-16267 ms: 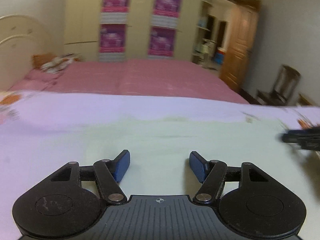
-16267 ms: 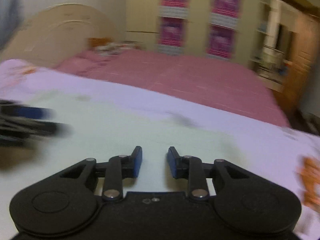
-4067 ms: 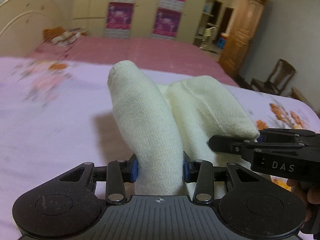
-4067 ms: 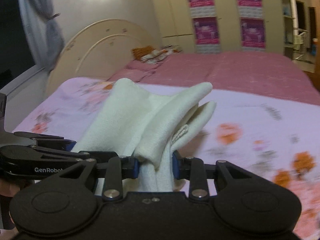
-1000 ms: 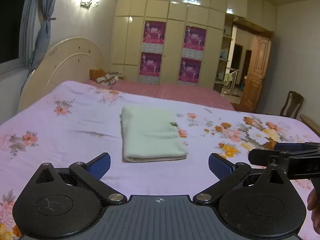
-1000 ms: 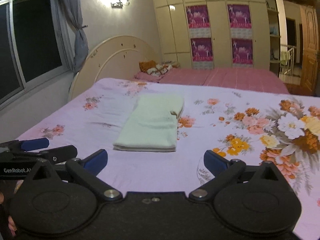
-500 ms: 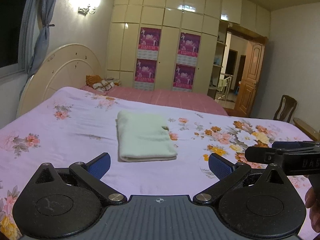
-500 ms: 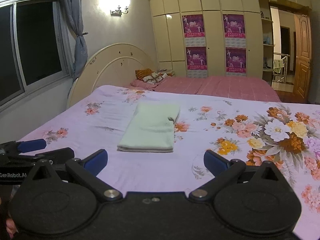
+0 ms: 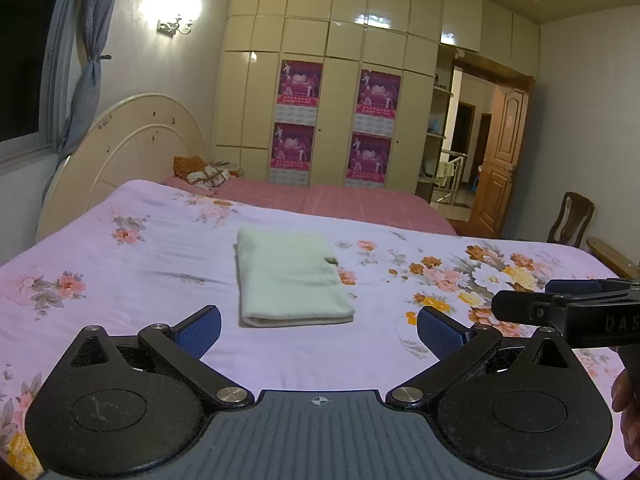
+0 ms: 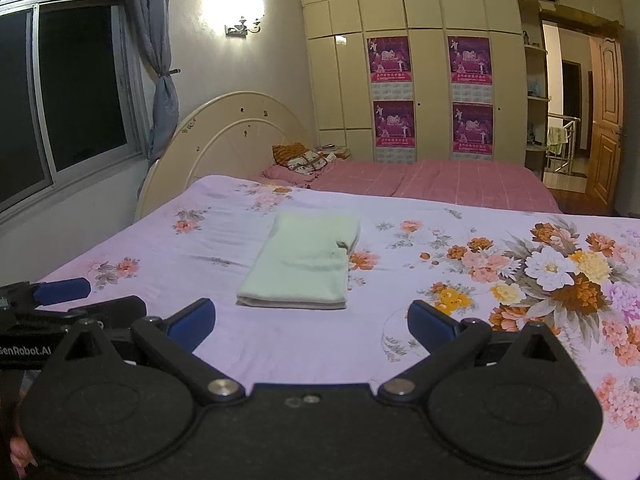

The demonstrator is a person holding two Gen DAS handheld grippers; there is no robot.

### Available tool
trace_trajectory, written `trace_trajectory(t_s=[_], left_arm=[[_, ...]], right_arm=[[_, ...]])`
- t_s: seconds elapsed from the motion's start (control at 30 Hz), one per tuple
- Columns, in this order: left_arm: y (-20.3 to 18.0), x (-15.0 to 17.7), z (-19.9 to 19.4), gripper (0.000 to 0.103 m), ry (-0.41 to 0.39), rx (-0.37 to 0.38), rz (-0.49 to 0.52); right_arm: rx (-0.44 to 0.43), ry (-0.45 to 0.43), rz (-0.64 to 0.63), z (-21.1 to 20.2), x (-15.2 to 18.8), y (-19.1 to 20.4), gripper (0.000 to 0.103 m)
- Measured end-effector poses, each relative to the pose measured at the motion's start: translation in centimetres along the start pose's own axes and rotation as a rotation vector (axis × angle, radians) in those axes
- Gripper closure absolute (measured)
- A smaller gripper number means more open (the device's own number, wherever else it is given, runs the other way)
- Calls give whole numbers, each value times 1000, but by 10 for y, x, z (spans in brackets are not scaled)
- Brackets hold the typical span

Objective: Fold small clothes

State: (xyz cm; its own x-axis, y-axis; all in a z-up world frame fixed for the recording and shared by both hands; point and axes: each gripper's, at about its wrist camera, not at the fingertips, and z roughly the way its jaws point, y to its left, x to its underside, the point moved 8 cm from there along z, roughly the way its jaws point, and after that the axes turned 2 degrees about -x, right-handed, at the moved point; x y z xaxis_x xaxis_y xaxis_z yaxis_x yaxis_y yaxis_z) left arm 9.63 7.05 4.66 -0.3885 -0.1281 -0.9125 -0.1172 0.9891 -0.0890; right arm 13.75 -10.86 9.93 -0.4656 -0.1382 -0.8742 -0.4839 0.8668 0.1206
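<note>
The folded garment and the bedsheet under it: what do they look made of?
The folded garment looks like a soft, thick, matte pale-green knit or fleece; its stacked edges are plump and rounded. The bedsheet looks like thin woven cotton or a blend, lilac with printed flowers and fine creases.

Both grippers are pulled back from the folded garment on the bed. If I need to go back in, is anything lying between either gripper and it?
Nothing visible. The folded garment lies alone on the floral bedsheet. Only bare sheet shows between it and the open left gripper, and likewise for the open right gripper.
</note>
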Motion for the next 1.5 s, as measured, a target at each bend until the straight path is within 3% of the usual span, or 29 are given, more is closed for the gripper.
trace_trajectory(t_s=[1.5], left_arm=[[-9,-6,-4,0,-15,-9,9]], right_arm=[[10,-1,-3,-1,-3,-4,1]])
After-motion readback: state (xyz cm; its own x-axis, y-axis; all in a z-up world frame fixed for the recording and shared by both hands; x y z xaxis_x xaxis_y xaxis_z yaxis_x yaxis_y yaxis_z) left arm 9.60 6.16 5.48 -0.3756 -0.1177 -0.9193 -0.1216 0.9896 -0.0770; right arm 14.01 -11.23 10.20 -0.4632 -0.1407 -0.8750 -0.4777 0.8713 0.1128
